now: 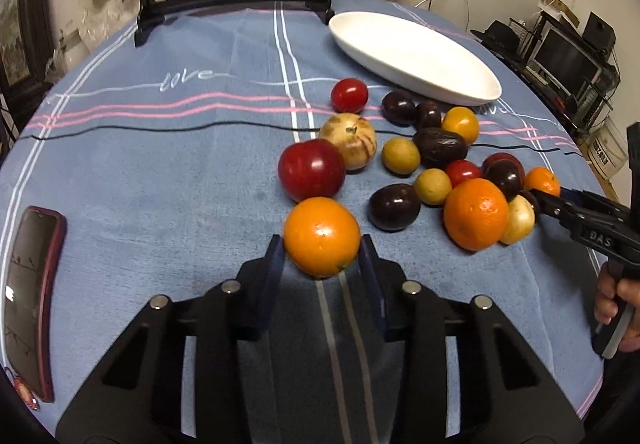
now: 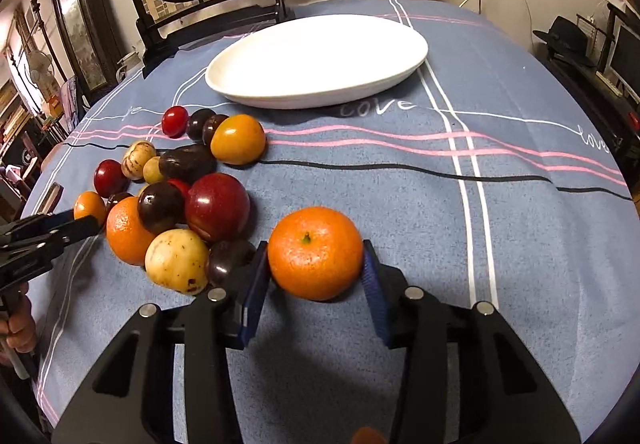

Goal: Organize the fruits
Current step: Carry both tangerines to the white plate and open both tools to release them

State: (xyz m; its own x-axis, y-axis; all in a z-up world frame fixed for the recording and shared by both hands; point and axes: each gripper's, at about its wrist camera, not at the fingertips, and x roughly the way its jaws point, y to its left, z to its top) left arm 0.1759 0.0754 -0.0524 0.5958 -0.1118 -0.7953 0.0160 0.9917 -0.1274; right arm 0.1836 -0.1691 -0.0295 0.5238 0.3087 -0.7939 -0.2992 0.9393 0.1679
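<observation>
From the left wrist view, the left gripper (image 1: pixel 321 244) is grasping an orange (image 1: pixel 321 236), its blue fingers (image 1: pixel 273 264) pressing on both sides of the fruit. This orange is sitting on the blue checked tablecloth (image 1: pixel 160 164) covering the counter, toward the near edge and at the near end of the fruit pile. It is round, glossy and bright, with a small green stem scar low on its skin. Just beyond it are lying a red apple (image 1: pixel 311 169) and a pale striped fruit (image 1: pixel 349 140). Further into the pile, two cherry tomatoes, two small yellow-green fruits, a yellow-orange tomato and several dark plums are showing, with a second large orange (image 1: pixel 476 213) on the right. A white oval dish (image 1: pixel 416 56) is standing empty toward the far right edge. A phone in a red case (image 1: pixel 32 296) is lying near the left edge. The right gripper (image 1: pixel 546 191) is reaching in from the right, held by a hand (image 1: pixel 616 308).

From the right wrist view, the right gripper (image 2: pixel 316 268) is clenching a mandarin (image 2: pixel 315 253), both fingers (image 2: pixel 254 284) touching its flanks. The mandarin is dimpled, deep orange, with a green stem button on top, and is resting on the cloth just right of the pile. One white dish (image 2: pixel 316 60) is lying beyond it, toward the far edge. A speckled yellow fruit (image 2: pixel 176 260) and a dark plum (image 2: pixel 228 258) are sitting just left of the fingers. The left gripper (image 2: pixel 86 220) is entering from the left edge.
</observation>
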